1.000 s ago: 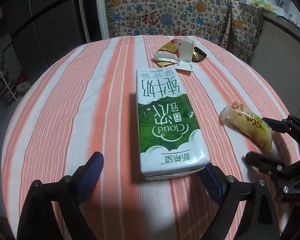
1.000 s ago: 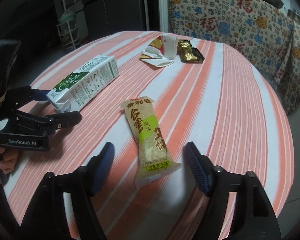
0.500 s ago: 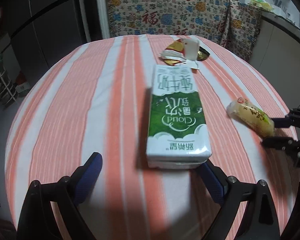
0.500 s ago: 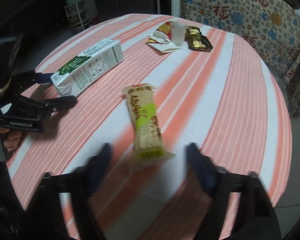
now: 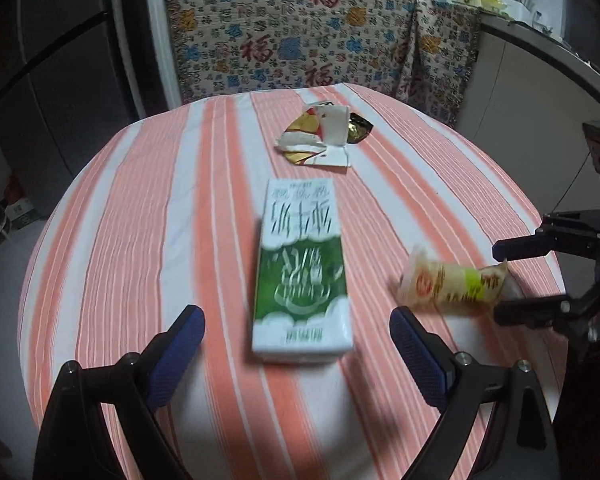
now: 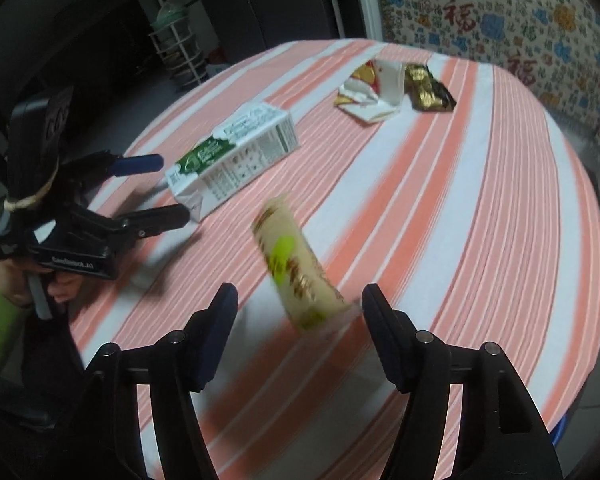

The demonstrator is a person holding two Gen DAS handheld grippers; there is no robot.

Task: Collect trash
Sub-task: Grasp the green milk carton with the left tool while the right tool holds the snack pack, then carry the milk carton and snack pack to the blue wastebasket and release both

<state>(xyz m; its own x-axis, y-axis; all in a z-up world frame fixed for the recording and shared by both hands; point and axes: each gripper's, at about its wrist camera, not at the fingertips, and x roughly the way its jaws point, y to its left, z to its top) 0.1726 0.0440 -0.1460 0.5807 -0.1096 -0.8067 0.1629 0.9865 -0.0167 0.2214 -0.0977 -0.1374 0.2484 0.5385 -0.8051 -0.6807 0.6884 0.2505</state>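
Observation:
A green and white milk carton lies flat on the striped round table; it also shows in the right wrist view. My left gripper is open, its jaws either side of the carton's near end and a little short of it. A yellow snack packet lies between the open jaws of my right gripper; the packet also shows in the left wrist view. A pile of torn wrappers lies at the far side of the table, also seen in the right wrist view.
A patterned cloth covers furniture behind the table. Dark cabinets stand at the left and a wire rack on the floor. The table edge is close under both grippers.
Both grippers have pulled back and risen a little. The right gripper has narrowed around the snack packet, whose near end looks lifted and blurred. The carton has not moved.

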